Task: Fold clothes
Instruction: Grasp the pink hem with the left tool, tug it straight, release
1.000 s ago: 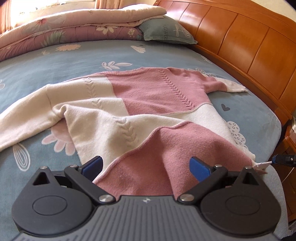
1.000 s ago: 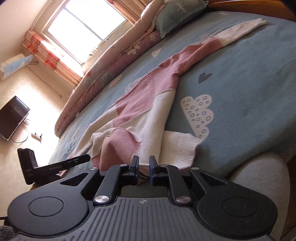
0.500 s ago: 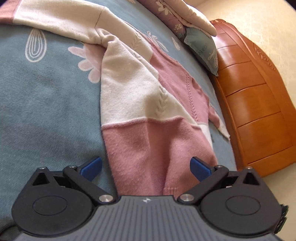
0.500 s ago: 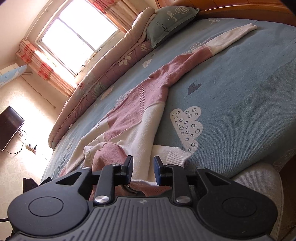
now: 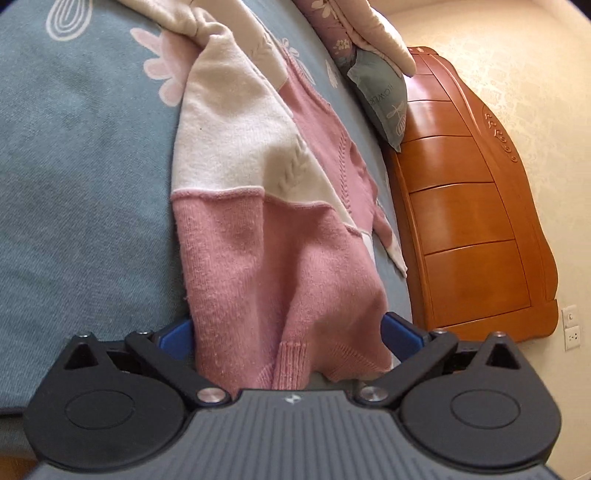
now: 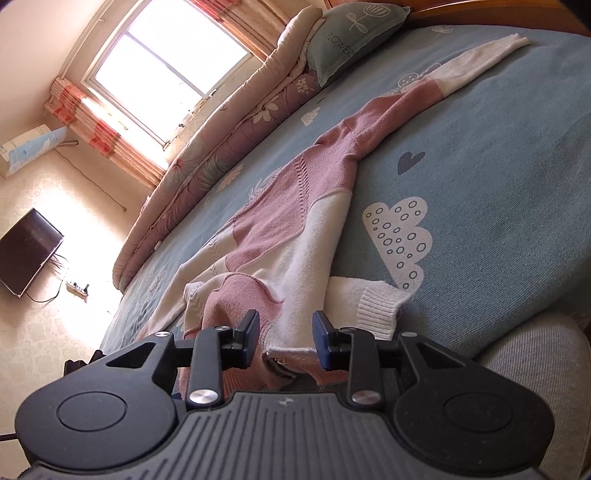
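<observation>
A pink and cream knit sweater (image 5: 258,192) lies spread on the blue bed sheet (image 5: 74,166). My left gripper (image 5: 288,332) is open wide at the bed's near edge, and the sweater's pink hem hangs between its blue fingertips (image 5: 400,330). In the right wrist view the same sweater (image 6: 295,229) stretches away with one sleeve reaching toward the pillow. My right gripper (image 6: 284,332) is open, its jaws straddling the cream hem corner near the ribbed cuff (image 6: 380,306).
A folded floral quilt (image 6: 221,155) and a grey-green pillow (image 6: 351,33) lie at the head of the bed. An orange wooden headboard (image 5: 472,221) stands on the right. A window (image 6: 166,66), a TV (image 6: 26,251) and a power strip (image 6: 77,288) sit beyond the bed.
My right gripper has gone from shut to open over the hem corner. My left gripper tilted and moved in low over the pink hem, staying open.
</observation>
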